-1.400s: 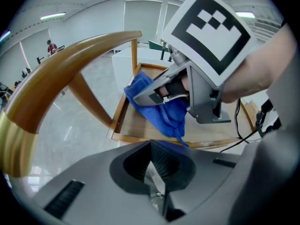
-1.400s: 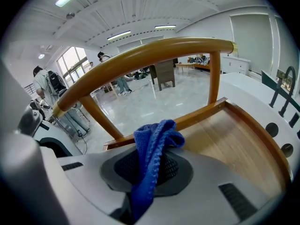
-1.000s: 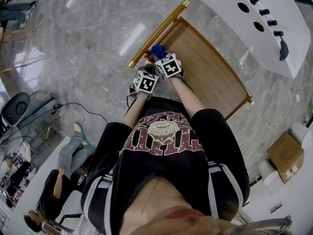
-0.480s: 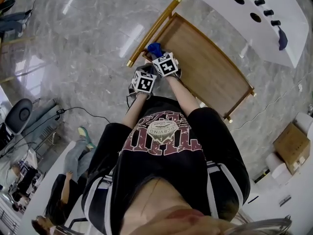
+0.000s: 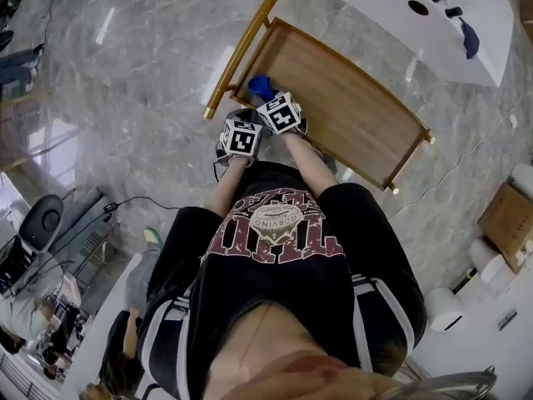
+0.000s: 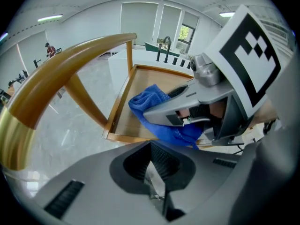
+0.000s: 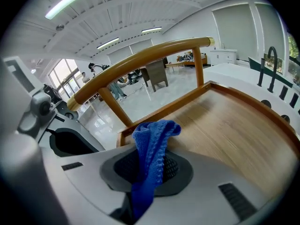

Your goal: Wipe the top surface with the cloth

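Note:
The top surface is a wooden tray top (image 5: 358,111) with a raised rim and a gold handle bar (image 5: 237,52) at its left end. My right gripper (image 5: 265,94) is shut on a blue cloth (image 5: 261,83) at the tray's near left corner, by the handle. In the right gripper view the cloth (image 7: 152,144) hangs bunched out of the jaws of that gripper (image 7: 146,175) over the wood (image 7: 234,130). My left gripper (image 5: 236,117) sits just left of it, at the tray's edge. Its jaws (image 6: 153,172) are together with nothing between them, and the cloth (image 6: 149,102) shows ahead.
A white counter (image 5: 450,44) with black taps stands beyond the tray, a dark rag (image 5: 470,37) on it. A cardboard box (image 5: 508,219) and white rolls (image 5: 487,265) lie at the right. A cable (image 5: 125,200) and chairs (image 5: 37,227) are on the marble floor at the left.
The head view has swung, so the tray sits lower and more fully in the picture. Both grippers and the cloth keep to the same corner by the handle.

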`<state>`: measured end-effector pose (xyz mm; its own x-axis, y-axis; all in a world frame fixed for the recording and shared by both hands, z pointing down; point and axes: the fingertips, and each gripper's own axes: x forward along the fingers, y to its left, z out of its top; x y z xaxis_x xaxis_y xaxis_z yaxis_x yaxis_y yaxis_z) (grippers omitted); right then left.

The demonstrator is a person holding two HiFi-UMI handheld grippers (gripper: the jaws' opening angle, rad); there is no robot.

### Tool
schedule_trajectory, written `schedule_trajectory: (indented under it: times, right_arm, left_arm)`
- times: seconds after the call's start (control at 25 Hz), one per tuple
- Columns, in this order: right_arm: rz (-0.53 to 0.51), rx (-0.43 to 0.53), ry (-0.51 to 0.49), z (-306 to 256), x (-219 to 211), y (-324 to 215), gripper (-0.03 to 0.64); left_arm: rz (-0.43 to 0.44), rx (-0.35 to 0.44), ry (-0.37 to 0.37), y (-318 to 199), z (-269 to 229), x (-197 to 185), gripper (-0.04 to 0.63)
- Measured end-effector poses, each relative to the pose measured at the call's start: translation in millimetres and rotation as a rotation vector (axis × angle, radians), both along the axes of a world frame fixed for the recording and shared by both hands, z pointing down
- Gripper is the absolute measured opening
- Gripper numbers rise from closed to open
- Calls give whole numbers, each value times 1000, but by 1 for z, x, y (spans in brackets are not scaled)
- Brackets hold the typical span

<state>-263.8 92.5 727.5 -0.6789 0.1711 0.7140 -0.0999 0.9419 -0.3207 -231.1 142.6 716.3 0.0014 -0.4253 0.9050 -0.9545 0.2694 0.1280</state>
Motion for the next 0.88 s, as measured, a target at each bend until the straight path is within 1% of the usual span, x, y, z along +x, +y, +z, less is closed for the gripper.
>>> schedule_trajectory:
  times: [0.24, 0.4, 0.6, 0.76, 0.88]
  right_arm:
    - [35, 4, 9, -4, 23, -7, 58]
    - [57, 8, 13, -7, 38, -13, 58]
    - [91, 17, 21, -6, 56, -19, 58]
    - [115, 20, 21, -7, 69, -24, 58]
    - [138, 20, 24, -7, 79, -29, 58]
  left_arm:
    - [48, -7, -1, -9, 0, 10, 46]
    - [87, 11, -7, -17, 2, 17, 46]
    - [88, -21, 5, -18, 0, 25, 46]
    - [128, -19, -2, -24, 0, 32, 46]
    - [147, -21, 7, -30, 0, 39, 46]
